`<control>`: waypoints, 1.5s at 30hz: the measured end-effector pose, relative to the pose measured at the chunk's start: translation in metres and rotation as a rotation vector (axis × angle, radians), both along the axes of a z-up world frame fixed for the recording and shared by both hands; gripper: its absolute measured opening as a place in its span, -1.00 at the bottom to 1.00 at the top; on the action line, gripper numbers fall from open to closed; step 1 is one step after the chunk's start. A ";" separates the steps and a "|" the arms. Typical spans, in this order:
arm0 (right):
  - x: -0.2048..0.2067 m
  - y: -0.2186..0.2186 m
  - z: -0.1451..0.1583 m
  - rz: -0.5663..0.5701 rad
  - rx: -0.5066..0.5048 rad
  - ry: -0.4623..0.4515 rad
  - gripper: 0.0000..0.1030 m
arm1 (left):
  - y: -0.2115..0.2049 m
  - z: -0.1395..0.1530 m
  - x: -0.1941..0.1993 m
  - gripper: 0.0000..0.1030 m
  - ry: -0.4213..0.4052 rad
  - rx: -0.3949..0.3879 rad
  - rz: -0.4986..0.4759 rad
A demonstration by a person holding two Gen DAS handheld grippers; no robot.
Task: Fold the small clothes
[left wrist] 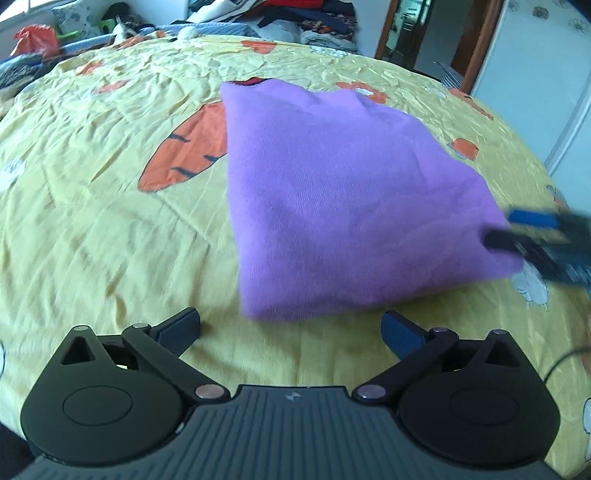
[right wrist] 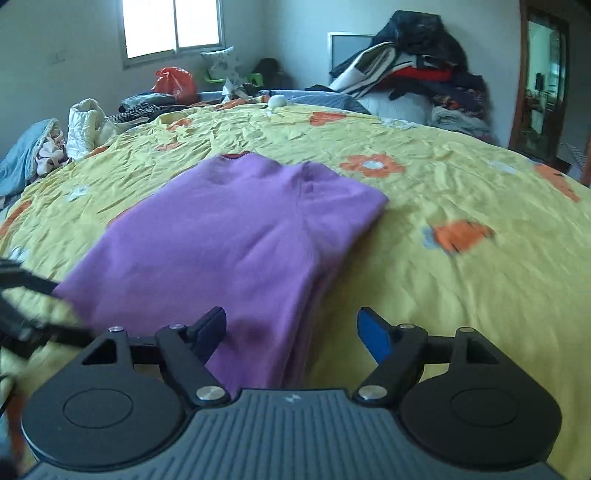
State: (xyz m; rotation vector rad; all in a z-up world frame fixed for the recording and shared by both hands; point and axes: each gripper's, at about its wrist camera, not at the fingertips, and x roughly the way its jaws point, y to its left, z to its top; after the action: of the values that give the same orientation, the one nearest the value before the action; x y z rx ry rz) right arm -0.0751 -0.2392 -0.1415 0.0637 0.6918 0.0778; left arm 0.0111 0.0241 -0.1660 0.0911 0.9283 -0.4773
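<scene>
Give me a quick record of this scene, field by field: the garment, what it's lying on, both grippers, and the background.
garment: purple top, folded into a narrow stack, lying flat
surface: yellow bedsheet with orange flower and carrot prints
left gripper: open, empty, at the garment's near edge
right gripper: open, empty, near end of the garment between its fingers
fold stage: sides appear already folded in; no gripper holds cloth
background: clothes pile behind the bed, window, red bag
</scene>
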 end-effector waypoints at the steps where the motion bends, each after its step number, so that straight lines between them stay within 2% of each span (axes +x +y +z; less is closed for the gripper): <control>1: -0.012 0.001 0.000 -0.025 0.011 0.006 0.64 | 0.002 0.000 -0.004 1.00 -0.002 -0.006 0.015; 5: -0.050 0.011 -0.007 -0.092 0.029 0.067 0.80 | 0.007 -0.001 -0.019 1.00 -0.019 -0.013 0.054; 7: -0.059 0.022 -0.012 -0.128 0.013 0.094 0.93 | 0.004 -0.001 -0.025 1.00 -0.026 0.005 0.073; 10: -0.063 0.039 -0.018 -0.152 0.020 0.090 1.00 | -0.006 -0.002 -0.027 1.00 -0.033 0.047 0.115; 11: -0.061 0.045 -0.020 -0.144 0.019 0.095 1.00 | -0.011 -0.002 -0.028 1.00 -0.034 0.070 0.126; 13: -0.055 0.063 -0.025 -0.156 -0.053 0.092 1.00 | -0.020 -0.004 -0.028 1.00 -0.039 0.123 0.130; 14: -0.054 0.069 -0.026 -0.149 -0.064 0.088 1.00 | -0.023 -0.003 -0.028 1.00 -0.040 0.126 0.132; 22: -0.044 0.085 -0.029 -0.142 -0.064 0.067 1.00 | -0.027 -0.004 -0.023 1.00 -0.035 0.125 0.146; 34: -0.039 0.091 -0.030 -0.173 -0.061 0.056 1.00 | -0.026 -0.010 -0.033 1.00 -0.128 0.088 0.146; 45: -0.035 0.091 -0.030 -0.169 -0.062 0.058 1.00 | -0.026 -0.010 -0.032 1.00 -0.132 0.078 0.163</control>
State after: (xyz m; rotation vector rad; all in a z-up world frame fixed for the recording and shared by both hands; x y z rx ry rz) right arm -0.1106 -0.1484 -0.1712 0.0647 0.7434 -0.1079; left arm -0.0213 -0.0023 -0.1762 0.1149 0.8173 -0.2807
